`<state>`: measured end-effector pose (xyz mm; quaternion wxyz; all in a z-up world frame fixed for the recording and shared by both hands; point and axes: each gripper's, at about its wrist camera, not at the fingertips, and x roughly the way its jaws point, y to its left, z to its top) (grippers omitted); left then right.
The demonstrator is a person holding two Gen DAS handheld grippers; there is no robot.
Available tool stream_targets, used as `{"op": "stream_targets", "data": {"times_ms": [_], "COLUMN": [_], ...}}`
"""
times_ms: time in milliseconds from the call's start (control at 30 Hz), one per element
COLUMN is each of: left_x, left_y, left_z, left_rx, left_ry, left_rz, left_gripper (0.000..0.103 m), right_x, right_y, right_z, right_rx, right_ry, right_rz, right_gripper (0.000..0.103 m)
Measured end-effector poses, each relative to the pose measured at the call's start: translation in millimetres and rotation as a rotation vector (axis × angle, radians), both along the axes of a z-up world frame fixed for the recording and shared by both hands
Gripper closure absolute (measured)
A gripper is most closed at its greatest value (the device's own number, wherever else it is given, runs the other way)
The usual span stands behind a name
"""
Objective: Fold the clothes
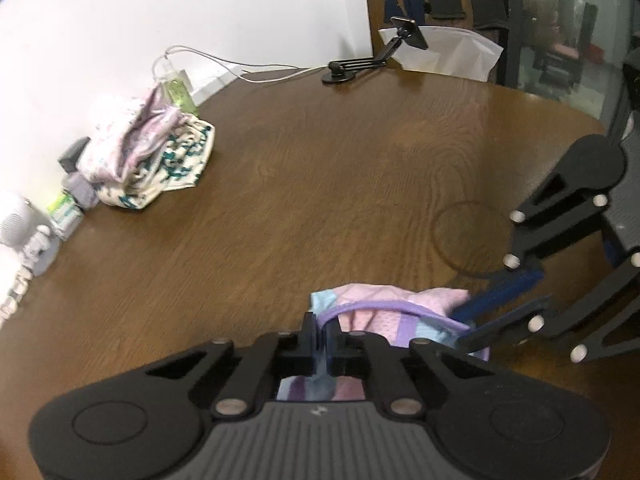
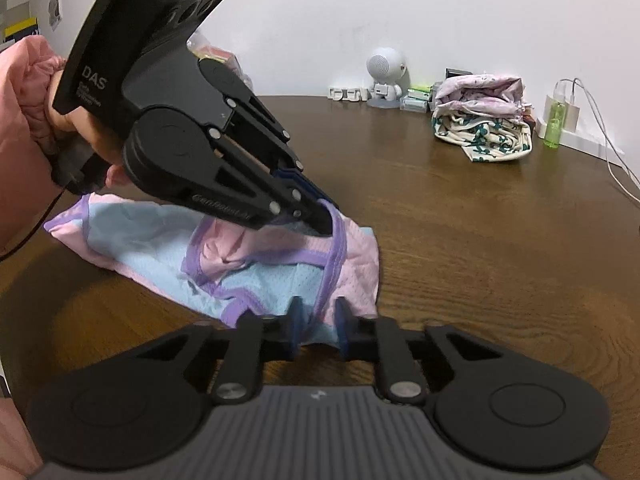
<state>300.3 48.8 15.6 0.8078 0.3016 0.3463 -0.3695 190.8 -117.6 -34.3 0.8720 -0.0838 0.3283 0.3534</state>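
Right wrist view shows most of the pastel garment, pink and light blue mesh with purple trim, lying on the desk at lower centre. My left tongs are closed on its purple neckline, reaching in from the upper left. My right tongs stand partly open with the cloth's near edge between the fingers. Left wrist view hides most of the garment behind my left tongs, but shows a phone stand at the far edge. A pile of clothes sits at upper right.
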Motion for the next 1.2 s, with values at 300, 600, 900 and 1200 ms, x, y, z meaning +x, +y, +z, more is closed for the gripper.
{"op": "stream_targets", "data": {"times_ms": [300, 600, 900, 1200], "left_x": [-0.9, 9.7, -20.0, -14.0], "left_y": [13.7, 29.4, 69.9, 18.1], "left_z": [-3.2, -14.8, 24.3, 19.9], "left_rx": [-0.032, -0.074, -0.199, -0.268], "left_ry": [-0.061, -0.019, -0.054, 0.032], "left_rz": [0.048, 0.165, 0.231, 0.227], "left_gripper": [0.101, 0.069, 0.033, 0.091], "right_x": [-4.0, 9.4, 24.2, 27.6], "right_y": [7.5, -13.3, -50.1, -21.0], "right_z": [0.1, -2.7, 3.9, -6.0], "right_rx": [-0.002, 0.114, 0.292, 0.168], "right_ry": [-0.002, 0.075, 0.139, 0.086], "right_rz": [0.045, 0.037, 0.014, 0.06], "right_gripper": [0.1, 0.092, 0.063, 0.08]}}
